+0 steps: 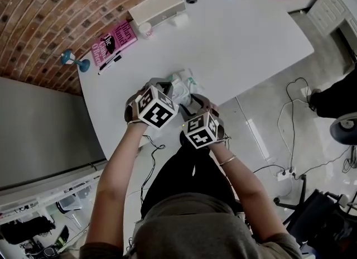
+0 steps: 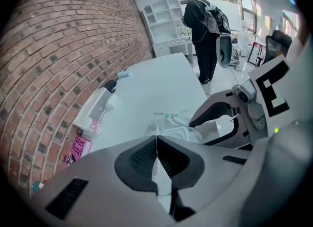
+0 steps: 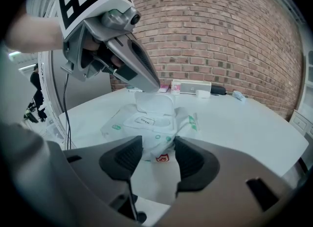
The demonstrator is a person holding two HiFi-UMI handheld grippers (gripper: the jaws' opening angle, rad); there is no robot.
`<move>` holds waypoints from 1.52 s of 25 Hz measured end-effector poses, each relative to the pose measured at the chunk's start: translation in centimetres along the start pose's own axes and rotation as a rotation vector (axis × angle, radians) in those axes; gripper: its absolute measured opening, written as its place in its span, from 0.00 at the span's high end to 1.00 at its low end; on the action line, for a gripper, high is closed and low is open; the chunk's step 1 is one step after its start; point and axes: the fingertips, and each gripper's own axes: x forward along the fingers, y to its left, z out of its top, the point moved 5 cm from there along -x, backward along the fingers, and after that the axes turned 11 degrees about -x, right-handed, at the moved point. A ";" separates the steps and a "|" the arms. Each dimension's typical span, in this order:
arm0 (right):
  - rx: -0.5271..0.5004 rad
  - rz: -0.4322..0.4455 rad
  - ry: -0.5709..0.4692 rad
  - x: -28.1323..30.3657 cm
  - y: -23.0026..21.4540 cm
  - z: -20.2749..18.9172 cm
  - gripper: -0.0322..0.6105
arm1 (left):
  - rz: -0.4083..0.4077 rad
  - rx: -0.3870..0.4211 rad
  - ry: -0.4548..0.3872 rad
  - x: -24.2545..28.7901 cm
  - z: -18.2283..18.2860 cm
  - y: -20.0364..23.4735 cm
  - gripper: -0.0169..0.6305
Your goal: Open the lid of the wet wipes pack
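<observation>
On the white table [image 1: 251, 40], near its front edge, lies one wipes pack [image 3: 117, 125], and its lid [image 3: 154, 101] stands raised and open at the far side of the opening. A small sticker [image 3: 144, 120] under the lid reads "OPEN". The wrapper carries a red shield mark [image 3: 163, 158] and green print too small to read. The left gripper [image 2: 157, 140] has its jaws closed, with the thin top edge of the lid showing as a white sliver between its dark pads [image 2: 142, 157]. In the right gripper view its tip meets the lid from above. The right gripper [image 3: 159, 145] holds its jaws wide, one on each side of the pack's near end, and the pads [image 3: 128, 158] press against the wrapper and grip it. Each of the two grippers carries one cube with square black-and-white markers. At the table's far edge, by the brick wall, lies one pink book [image 1: 114, 41]. The word "Hilary" can be made out on its cover, but the rest of the writing is not clear. One pen [image 1: 110, 62] lies just beside the book, and one white box [image 1: 156, 6] stands farther along the wall. One person [image 2: 203, 30] stands beyond the table's far end in the left gripper view.
</observation>
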 end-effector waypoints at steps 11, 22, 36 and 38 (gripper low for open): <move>0.005 0.003 0.010 0.1 0.0 0.0 0.61 | -0.016 -0.050 -0.016 0.3 0.0 1.4 0.94; 0.006 0.005 0.019 0.0 -0.1 -0.1 0.62 | -0.032 -0.124 -0.026 1.1 -0.1 3.3 0.94; 0.007 0.005 0.030 0.1 -0.1 0.0 0.62 | -0.023 -0.159 -0.023 2.9 -0.7 5.3 0.94; 0.008 0.004 0.031 0.1 0.0 0.0 0.62 | -0.022 -0.161 -0.019 3.2 -0.9 5.6 0.94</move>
